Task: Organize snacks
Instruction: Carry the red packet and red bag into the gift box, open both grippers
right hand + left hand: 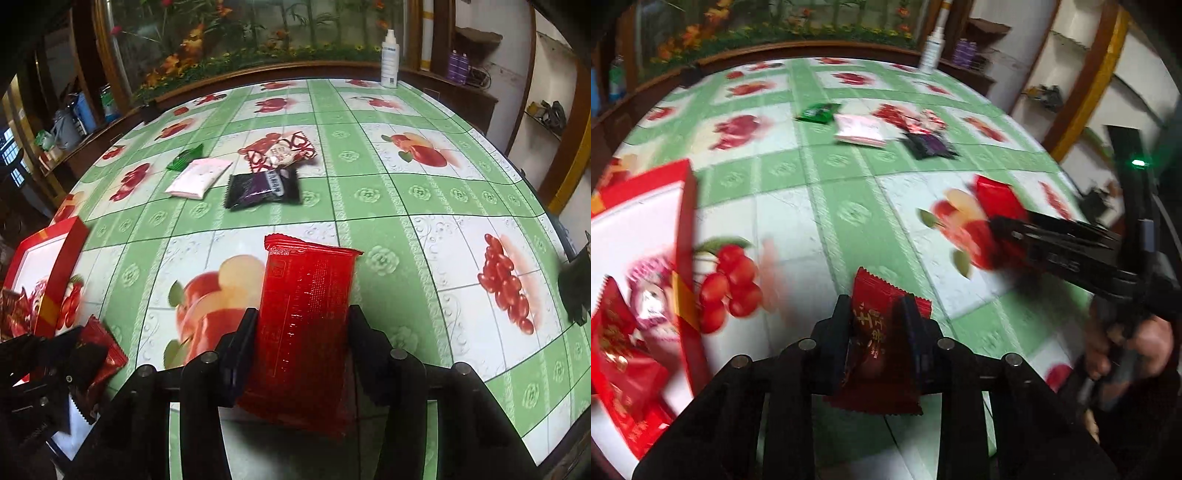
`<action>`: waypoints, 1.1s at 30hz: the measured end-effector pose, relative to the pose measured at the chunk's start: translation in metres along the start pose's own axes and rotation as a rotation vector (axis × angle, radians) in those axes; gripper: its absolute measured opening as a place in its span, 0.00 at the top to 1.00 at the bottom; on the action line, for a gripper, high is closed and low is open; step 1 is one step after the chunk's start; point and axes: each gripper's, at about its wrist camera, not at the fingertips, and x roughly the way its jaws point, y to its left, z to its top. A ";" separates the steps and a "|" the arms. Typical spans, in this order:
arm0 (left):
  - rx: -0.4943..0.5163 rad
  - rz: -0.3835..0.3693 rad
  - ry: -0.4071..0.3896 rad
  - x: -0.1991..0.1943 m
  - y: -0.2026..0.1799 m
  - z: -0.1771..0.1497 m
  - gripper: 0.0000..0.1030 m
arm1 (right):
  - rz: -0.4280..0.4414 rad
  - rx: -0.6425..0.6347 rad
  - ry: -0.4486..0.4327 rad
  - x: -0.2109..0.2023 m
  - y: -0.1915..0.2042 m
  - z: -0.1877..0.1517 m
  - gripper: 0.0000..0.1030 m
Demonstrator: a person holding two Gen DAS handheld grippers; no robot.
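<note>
My left gripper (877, 314) is shut on a dark red snack packet (877, 339), held above the table just right of a red box (646, 229) that holds red and pink packets (617, 354). My right gripper (301, 325) is shut on a bright red snack packet (304, 310) above the table; it also shows in the left wrist view (995, 199). On the far table lie a green packet (186, 157), a pink packet (197, 177), a black-purple packet (264, 186) and a red-white heart packet (282, 151).
The round table (424, 192) has a green and white fruit-print cloth. A white spray bottle (390, 59) stands at the far edge. The red box (48, 266) sits at the left edge. Shelves and a flower mural stand behind.
</note>
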 end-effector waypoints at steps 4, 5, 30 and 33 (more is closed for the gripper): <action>-0.020 -0.030 -0.013 -0.007 0.004 -0.007 0.33 | 0.007 0.010 -0.005 0.000 -0.001 0.000 0.52; -0.014 -0.033 -0.013 -0.009 0.003 -0.009 0.32 | 0.013 0.014 -0.006 0.000 -0.002 0.000 0.51; 0.106 0.069 -0.063 -0.032 -0.012 -0.019 0.68 | 0.399 0.059 0.039 -0.006 0.028 -0.007 0.54; 0.108 0.085 -0.122 -0.056 -0.007 -0.020 0.68 | 0.493 0.078 0.076 -0.004 0.041 -0.006 0.54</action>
